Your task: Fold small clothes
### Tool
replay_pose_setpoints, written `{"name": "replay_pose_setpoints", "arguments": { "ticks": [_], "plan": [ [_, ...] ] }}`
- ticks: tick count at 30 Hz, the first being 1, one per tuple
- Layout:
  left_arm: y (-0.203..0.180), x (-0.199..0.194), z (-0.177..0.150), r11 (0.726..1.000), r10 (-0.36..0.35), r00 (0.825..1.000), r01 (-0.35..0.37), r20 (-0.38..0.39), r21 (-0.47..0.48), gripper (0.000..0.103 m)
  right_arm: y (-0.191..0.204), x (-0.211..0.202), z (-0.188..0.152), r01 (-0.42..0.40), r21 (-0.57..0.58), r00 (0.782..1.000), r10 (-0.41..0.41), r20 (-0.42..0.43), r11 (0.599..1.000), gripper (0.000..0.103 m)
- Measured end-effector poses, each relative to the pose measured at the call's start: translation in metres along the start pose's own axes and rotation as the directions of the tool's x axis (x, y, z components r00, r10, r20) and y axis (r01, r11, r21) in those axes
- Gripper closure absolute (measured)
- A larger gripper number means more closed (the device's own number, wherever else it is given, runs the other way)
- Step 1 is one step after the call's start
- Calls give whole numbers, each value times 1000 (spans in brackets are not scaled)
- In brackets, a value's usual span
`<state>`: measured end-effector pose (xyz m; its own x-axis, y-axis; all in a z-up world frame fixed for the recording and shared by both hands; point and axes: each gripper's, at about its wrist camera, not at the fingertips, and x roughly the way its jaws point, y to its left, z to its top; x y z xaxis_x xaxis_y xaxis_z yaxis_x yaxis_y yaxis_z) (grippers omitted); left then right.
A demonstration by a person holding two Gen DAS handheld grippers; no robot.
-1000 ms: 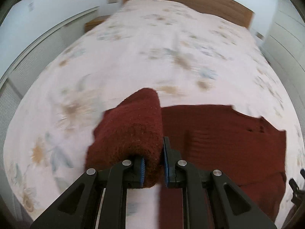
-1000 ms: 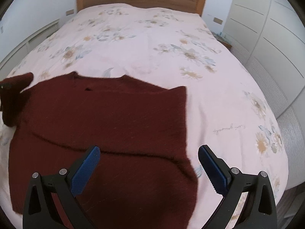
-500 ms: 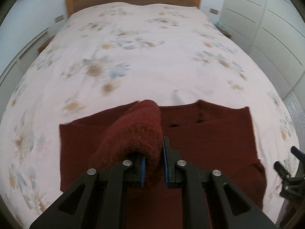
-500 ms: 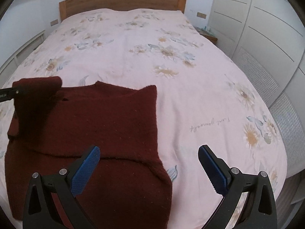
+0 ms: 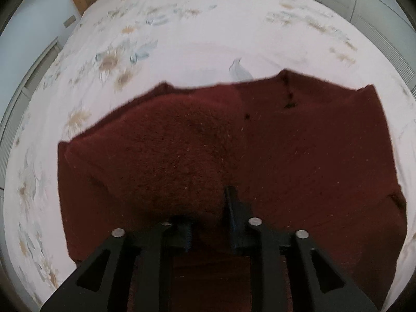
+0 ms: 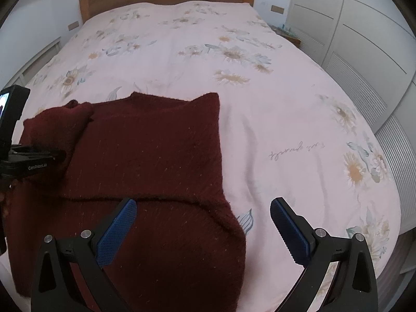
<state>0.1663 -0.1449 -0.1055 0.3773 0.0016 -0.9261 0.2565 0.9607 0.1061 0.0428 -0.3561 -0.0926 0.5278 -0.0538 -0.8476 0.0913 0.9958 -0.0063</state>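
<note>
since a second ago: left gripper [image 5: 208, 221] has carried the sleeve [image 5: 166, 156] in from the bed's left side and over the sweater's body; its view now sits low over the knit. right gripper has barely shifted.
left edge of scene: flowered bedspread [image 5: 182, 33] bare beside the dark red sweater [image 5: 312, 161], which lies flat near the foot of the bed.
left tongs: jaws nearly together, pinching a thick bunch of sleeve fabric that humps up just ahead of them (the near pad is mostly buried in wool).
sleeve position: draped across the left half of the body, cuff end at the gripper, not yet laid flat.
middle: neckline [image 5: 288, 96] at the far edge, body smooth, a horizontal fold line visible in the right view.
right tongs: right gripper [image 6: 202, 223] spread wide, holding nothing, hovering over the sweater's lower right edge.
far right: bare bedspread, wardrobe doors [image 6: 364, 39] beyond.
step in hand, as i judge it: laying the left sleeve across the chest.
doing it well: lower the cuff until the fabric rests on the body, keep the sleeve straight and inside the side edge, then release without dragging; the free gripper could pin the body so it does not bunch.
</note>
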Motion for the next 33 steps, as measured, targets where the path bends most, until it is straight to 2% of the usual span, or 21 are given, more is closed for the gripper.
{"name": "replay_pose_setpoints", "arguments": {
  "ticks": [1,3,6,7,9,12,14,20,26,30,33],
  "plan": [
    [2,2,-1,1000,-4,1000,4,-10,-5,73,0,0,0,0,0,1000,0,0,1000,1],
    [5,3,-2,1000,0,1000,0,-24,-11,52,0,-1,0,-1,3,1000,1,2,1000,1],
    [10,0,-3,1000,-8,999,7,-45,-21,46,-2,-2,1,0,9,1000,0,8,1000,1],
    [12,-1,-4,1000,-8,999,7,-52,-26,41,-2,-3,1,-1,12,1000,1,10,1000,1],
    [16,-5,-7,1000,-7,998,5,-55,-30,20,-2,-3,1,-3,17,1000,3,10,1000,1],
    [20,-11,-12,1000,-21,998,19,-58,-19,6,0,-3,-1,-10,17,1000,10,8,1000,1],
    [22,-15,-16,1000,-25,998,25,-52,-6,1,2,-2,-2,-14,14,1000,14,3,1000,1],
    [44,-20,-37,999,-49,996,48,-70,-19,1,8,-1,-5,-17,-4,1000,17,-7,1000,1],
    [89,-30,-58,997,-60,993,56,-101,-45,1,15,-3,-2,-17,-12,1000,17,-4,1000,1],
    [127,-38,-63,998,35,997,-38,-68,-41,1,27,-2,0,-27,-36,1000,27,-7,999,1],
    [150,-35,-66,996,80,994,-82,-68,-30,1,35,1,-1,-33,-54,999,32,-16,998,1]
  ]
}}
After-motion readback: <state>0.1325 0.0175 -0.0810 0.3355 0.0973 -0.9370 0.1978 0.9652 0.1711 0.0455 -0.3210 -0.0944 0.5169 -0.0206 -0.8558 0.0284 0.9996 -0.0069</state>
